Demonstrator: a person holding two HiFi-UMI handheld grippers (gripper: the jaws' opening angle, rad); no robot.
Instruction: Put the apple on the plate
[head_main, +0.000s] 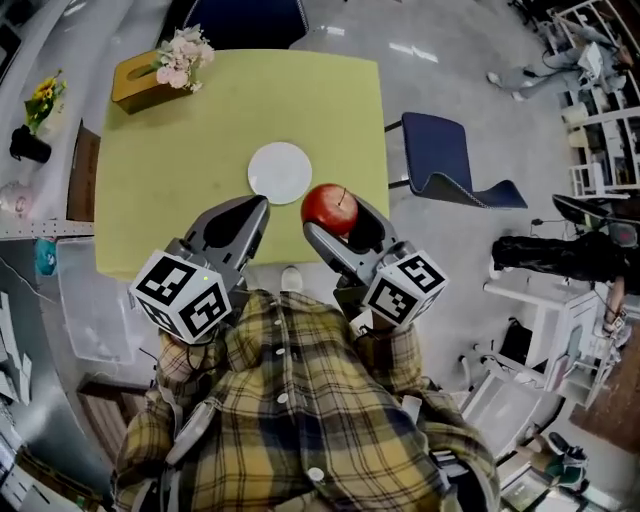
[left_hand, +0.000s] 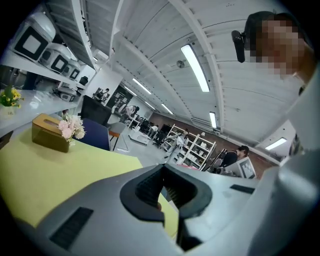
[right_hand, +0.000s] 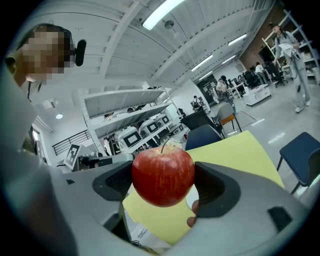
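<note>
Yellow-green table (head_main: 160, 180) lies below right claw (head_main: 332, 215), clamped on round red apple (right_hand: 162, 176) at widest sides, prob. firm but slippery; left claw (head_main: 257, 206) closed, empty.

Both grippers sit side by side close to the body, jaws pointing forward, the left gripper (head_main: 246, 218) with its jaws pressed together on nothing and the right gripper (head_main: 342, 228) with its jaws clamped on either side of a red apple (right_hand: 162, 175).
</note>
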